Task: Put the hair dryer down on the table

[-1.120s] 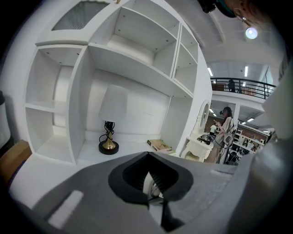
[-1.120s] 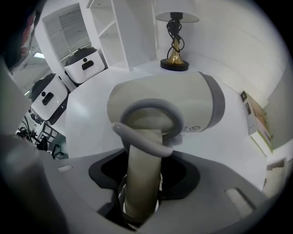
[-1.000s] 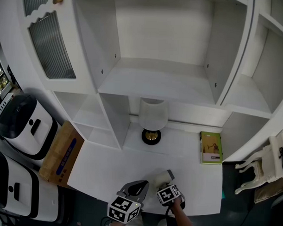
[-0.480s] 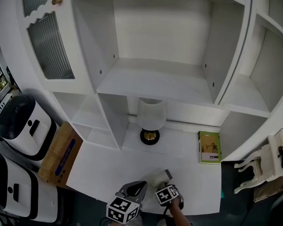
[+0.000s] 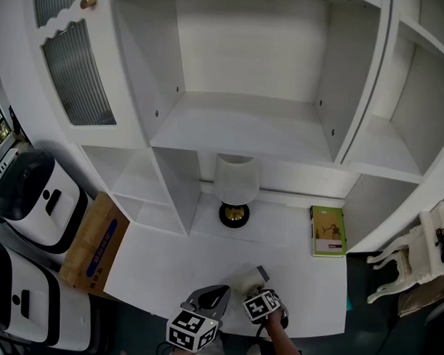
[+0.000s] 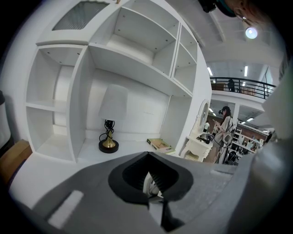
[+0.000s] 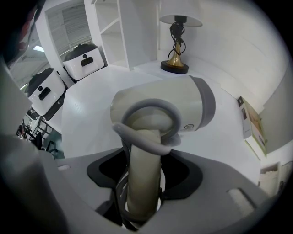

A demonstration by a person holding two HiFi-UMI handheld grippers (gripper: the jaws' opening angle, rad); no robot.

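Observation:
The cream hair dryer (image 5: 247, 277) lies on the white table (image 5: 168, 266) near its front edge. In the right gripper view its barrel (image 7: 160, 109) rests on the tabletop, with a grey cord looped round the top of the handle (image 7: 143, 178). My right gripper (image 5: 256, 291) points steeply down over it. Its jaws have just been opening; the handle stands between them with a dark gap on each side. My left gripper (image 5: 216, 294) hovers just left of the dryer, apart from it, its jaws (image 6: 149, 201) closed together with nothing in them.
A lamp (image 5: 236, 190) with a gold base stands at the back of the table and a green book (image 5: 329, 231) lies at the right. White shelves rise behind. A cardboard box (image 5: 96, 241) and two white machines (image 5: 39, 196) sit left; a white chair (image 5: 411, 271) stands right.

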